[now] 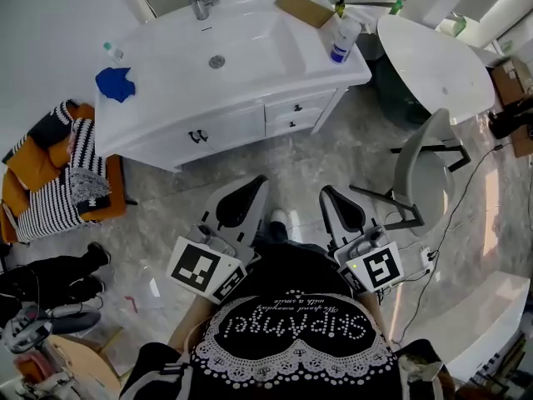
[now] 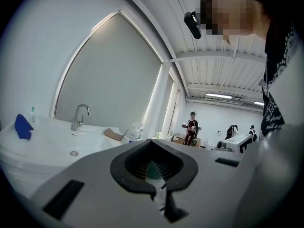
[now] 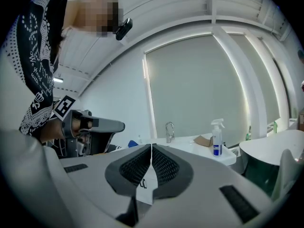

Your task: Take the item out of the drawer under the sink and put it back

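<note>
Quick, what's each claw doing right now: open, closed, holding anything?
Left claw: closed, holding nothing.
Right claw: closed, holding nothing.

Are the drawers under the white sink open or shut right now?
Shut: both white drawer fronts sit flush with the white vanity cabinet.

White drawers (image 1: 293, 113) under the sink (image 1: 218, 47), upper middle of the head view; two small fronts stacked one above the other; dark handles; both shut flush.
</note>
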### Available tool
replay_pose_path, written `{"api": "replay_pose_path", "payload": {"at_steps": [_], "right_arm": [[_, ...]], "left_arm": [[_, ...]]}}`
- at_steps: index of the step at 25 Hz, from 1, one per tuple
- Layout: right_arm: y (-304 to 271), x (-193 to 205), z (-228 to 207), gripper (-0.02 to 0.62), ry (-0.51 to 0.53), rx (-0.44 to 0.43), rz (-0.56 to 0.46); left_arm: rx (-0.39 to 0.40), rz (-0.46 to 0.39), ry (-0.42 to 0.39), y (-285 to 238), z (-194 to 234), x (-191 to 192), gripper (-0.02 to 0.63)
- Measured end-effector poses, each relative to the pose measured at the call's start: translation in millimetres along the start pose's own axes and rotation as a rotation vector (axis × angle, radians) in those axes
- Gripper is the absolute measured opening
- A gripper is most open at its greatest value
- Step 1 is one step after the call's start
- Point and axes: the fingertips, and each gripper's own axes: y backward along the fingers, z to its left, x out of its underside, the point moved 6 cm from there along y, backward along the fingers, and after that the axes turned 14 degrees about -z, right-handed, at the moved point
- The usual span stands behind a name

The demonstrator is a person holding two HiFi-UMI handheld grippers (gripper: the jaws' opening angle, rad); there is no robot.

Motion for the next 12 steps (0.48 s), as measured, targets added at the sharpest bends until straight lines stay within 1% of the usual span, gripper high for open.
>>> {"api": "replay_pose_path", "payload": {"at_steps": [7, 10, 12], "right_arm": [[-8.7, 7.2, -2.2, 0.02, -0.042, -0.006, 0.028], [-14.9, 8.0, -4.4, 0.02, -0.037, -0.012, 0.032], [-19.1, 10.6, -8.2, 0.02, -0.037, -0.009, 0.041]], "left_arm": [[-0.053, -0.004, -0.006, 3.2, 11.6, 1.7, 0.005], [-0.088, -0.009, -0.022, 3.5, 20.3, 0.3, 0.005], [-0.097, -0.015, -0.024, -0.2, 26.7, -0.7, 0.005]]}}
